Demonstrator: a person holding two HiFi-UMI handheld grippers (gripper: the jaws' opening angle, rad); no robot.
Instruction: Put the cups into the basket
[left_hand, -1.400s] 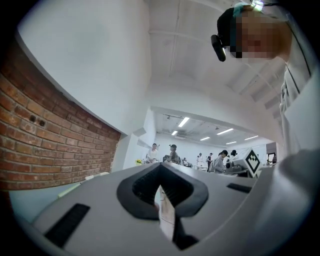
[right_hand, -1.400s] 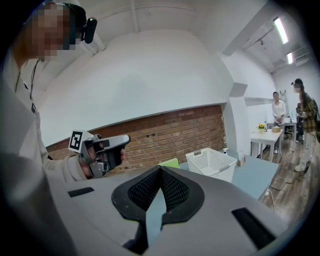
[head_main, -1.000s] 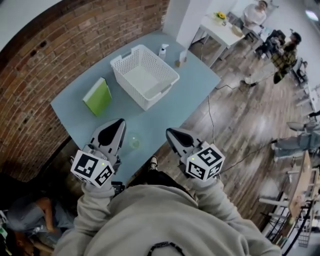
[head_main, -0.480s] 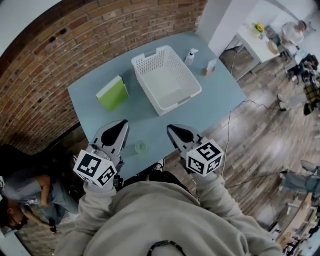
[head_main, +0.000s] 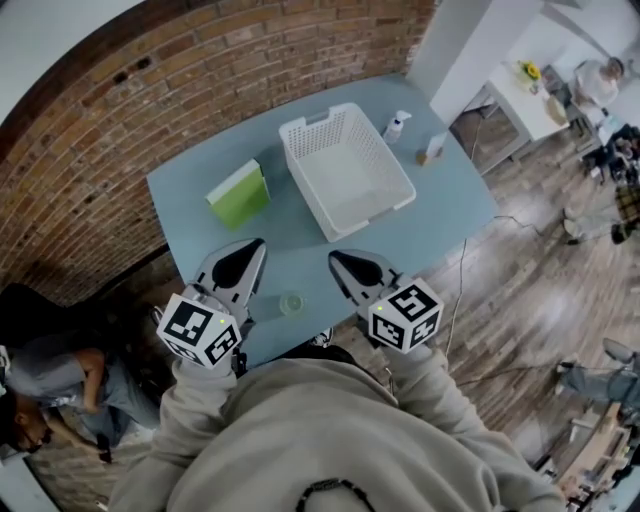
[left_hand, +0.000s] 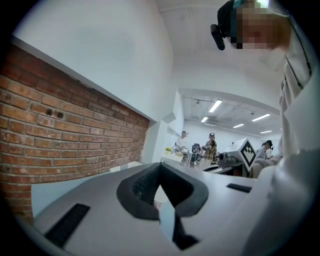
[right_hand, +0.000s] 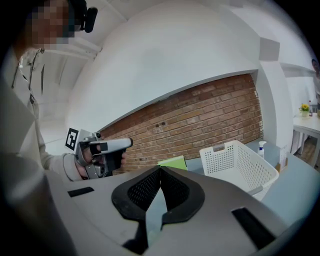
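A small clear greenish cup (head_main: 292, 302) stands near the front edge of the light blue table (head_main: 440, 215). It is between my two grippers and touches neither. The white lattice basket (head_main: 347, 170) sits further back at the table's middle, and nothing shows inside it. My left gripper (head_main: 250, 252) hovers left of the cup with its jaws closed together and nothing in them. My right gripper (head_main: 342, 264) hovers right of the cup, also shut and empty. The right gripper view shows the basket (right_hand: 240, 160) ahead on the right. The cup is hidden in both gripper views.
A green book (head_main: 238, 193) lies left of the basket, near the brick wall. A white spray bottle (head_main: 397, 124) and a small object (head_main: 433, 148) stand at the table's far right corner. People sit and stand by other tables beyond, and one person sits on the floor at lower left.
The head view has swung, so the table and basket now sit further right in the picture. Both grippers, still shut, have drifted slightly over the table's front edge beside the cup.
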